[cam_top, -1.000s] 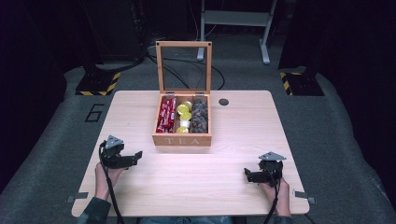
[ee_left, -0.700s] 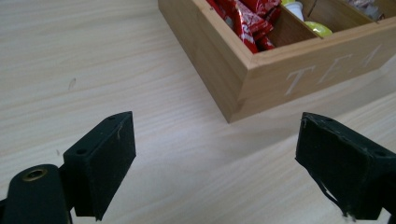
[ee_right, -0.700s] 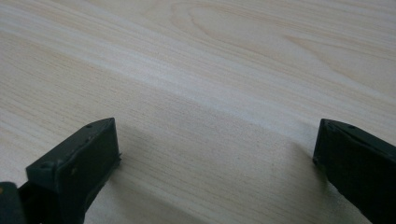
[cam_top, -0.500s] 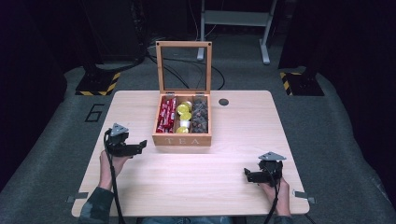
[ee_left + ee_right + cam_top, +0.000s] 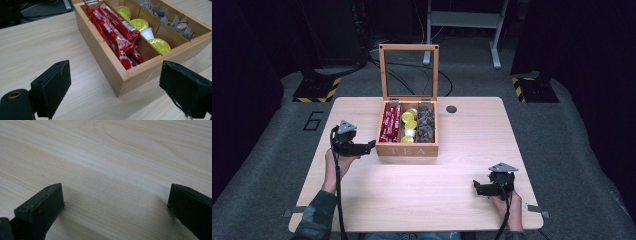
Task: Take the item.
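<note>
In the high view, a wooden tea box (image 5: pixel 408 132) stands on the far middle part of the pale desk (image 5: pixel 462 165), its glass-paned lid (image 5: pixel 408 71) raised upright at the back. The box has three compartments: red stick packets (image 5: pixel 389 123) in the left one, yellow-topped capsules (image 5: pixel 408 120) in the middle, dark wrapped tea bags (image 5: pixel 426 125) in the right. The left gripper (image 5: pixel 364 147) is held just beside the front left corner of the box, its fingers pointing toward the box wall. The right gripper (image 5: pixel 479 189) sits low near the front right part of the desk, well apart from the box, pointing left. A small dark round cap (image 5: pixel 451 109) lies in the desk surface to the right of the box.

In the left gripper view, the two black fingers (image 5: pixel 53 86) stand wide apart with nothing between them. The near corner of the tea box (image 5: pixel 125 77) lies ahead between them, apart from both. The red stick packets (image 5: pixel 117 37) lie heaped aslant in the nearest compartment, with the yellow-topped capsules (image 5: pixel 158 45) and one white one (image 5: pixel 146 33) behind the divider.

In the right gripper view, the fingers (image 5: pixel 43 206) are likewise spread wide, empty, close above bare desk (image 5: pixel 112 170) wood.
</note>
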Available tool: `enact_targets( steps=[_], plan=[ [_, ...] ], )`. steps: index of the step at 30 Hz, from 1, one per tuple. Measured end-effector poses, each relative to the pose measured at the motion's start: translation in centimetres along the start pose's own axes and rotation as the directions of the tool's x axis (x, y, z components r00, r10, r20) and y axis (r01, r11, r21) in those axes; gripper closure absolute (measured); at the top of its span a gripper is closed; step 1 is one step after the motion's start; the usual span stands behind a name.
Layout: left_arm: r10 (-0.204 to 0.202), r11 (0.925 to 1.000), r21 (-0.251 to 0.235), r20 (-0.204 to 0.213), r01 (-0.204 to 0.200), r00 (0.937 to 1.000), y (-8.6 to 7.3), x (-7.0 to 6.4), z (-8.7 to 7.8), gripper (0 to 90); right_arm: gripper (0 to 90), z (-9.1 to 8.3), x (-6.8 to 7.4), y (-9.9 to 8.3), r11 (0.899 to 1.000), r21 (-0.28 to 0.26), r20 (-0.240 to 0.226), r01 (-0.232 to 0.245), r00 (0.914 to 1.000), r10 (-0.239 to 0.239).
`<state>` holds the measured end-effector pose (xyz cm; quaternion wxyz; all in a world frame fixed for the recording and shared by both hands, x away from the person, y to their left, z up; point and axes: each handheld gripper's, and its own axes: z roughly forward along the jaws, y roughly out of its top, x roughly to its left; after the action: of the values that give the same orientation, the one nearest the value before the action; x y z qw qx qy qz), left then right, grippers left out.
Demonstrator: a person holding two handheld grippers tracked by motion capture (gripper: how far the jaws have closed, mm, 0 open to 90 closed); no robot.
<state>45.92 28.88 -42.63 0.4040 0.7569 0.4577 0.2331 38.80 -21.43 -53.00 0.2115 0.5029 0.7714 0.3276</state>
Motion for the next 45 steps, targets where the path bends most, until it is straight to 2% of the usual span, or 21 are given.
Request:
enact_targets(
  steps=[6,11,13,16,18,21,26,28,32,33,34,43,45],
  plan=[
    [0.007,1.0,0.0,0.02,-0.007,0.9998,1.0,-0.2,0.9,10.6,0.0,0.0,0.0,0.0,1.0,0.001,0.0,0.004,1.0,-0.004],
    [0.012,0.9999,0.0,0.016,-0.012,0.9998,1.9,-0.5,1.9,7.6,0.0,0.0,0.0,0.0,1.0,0.001,-0.005,0.014,0.9999,-0.014],
    [0.029,0.9995,0.012,0.021,-0.029,0.9994,2.4,-0.6,2.5,6.9,0.0,0.0,0.0,0.0,1.0,-0.001,-0.006,0.01,0.9999,-0.01],
    [0.034,0.9992,0.018,0.03,-0.035,0.999,2.8,-0.7,2.9,7.5,0.0,0.0,0.0,0.0,1.0,0.001,-0.005,0.014,0.9999,-0.014],
    [0.029,0.9993,0.023,0.043,-0.03,0.9986,3.0,-0.8,3.4,9.3,0.0,0.0,0.0,0.0,1.0,0.0,-0.005,0.014,0.9999,-0.014],
    [0.045,0.9983,0.036,0.052,-0.047,0.9977,3.4,-1.1,4.1,11.2,0.0,0.0,0.0,0.0,1.0,0.0,-0.005,0.014,0.9999,-0.014],
    [0.051,0.9979,0.037,0.063,-0.053,0.9967,4.0,-1.4,5.1,20.1,0.0,0.0,0.0,0.0,1.0,0.001,-0.005,0.015,0.9999,-0.015],
    [0.046,0.998,0.042,0.058,-0.048,0.9972,4.2,-1.4,5.6,26.8,0.0,0.0,0.0,0.0,1.0,0.0,-0.005,0.015,0.9999,-0.015],
    [0.05,0.997,0.057,0.036,-0.052,0.9981,4.4,-1.4,6.5,30.9,0.1,0.0,0.0,0.0,1.0,0.0,-0.006,0.012,0.9999,-0.012],
    [0.064,0.9949,0.077,0.029,-0.066,0.9975,4.5,-1.3,6.7,33.0,0.1,0.0,0.0,0.0,1.0,0.001,-0.006,0.016,0.9999,-0.016],
    [0.052,0.9958,0.074,0.02,-0.053,0.9985,4.4,-1.4,6.9,33.0,0.1,0.0,0.0,0.0,1.0,0.001,-0.006,0.016,0.9999,-0.016],
    [0.064,0.9902,0.125,-0.011,-0.062,0.9979,4.5,-1.5,8.6,45.4,0.1,0.0,0.0,0.0,1.0,0.001,-0.006,0.016,0.9999,-0.016],
    [0.061,0.99,0.129,-0.036,-0.056,0.9975,4.4,-1.5,8.9,49.0,0.1,0.0,0.0,0.0,1.0,0.002,-0.013,0.03,0.9995,-0.03]
  ],
)
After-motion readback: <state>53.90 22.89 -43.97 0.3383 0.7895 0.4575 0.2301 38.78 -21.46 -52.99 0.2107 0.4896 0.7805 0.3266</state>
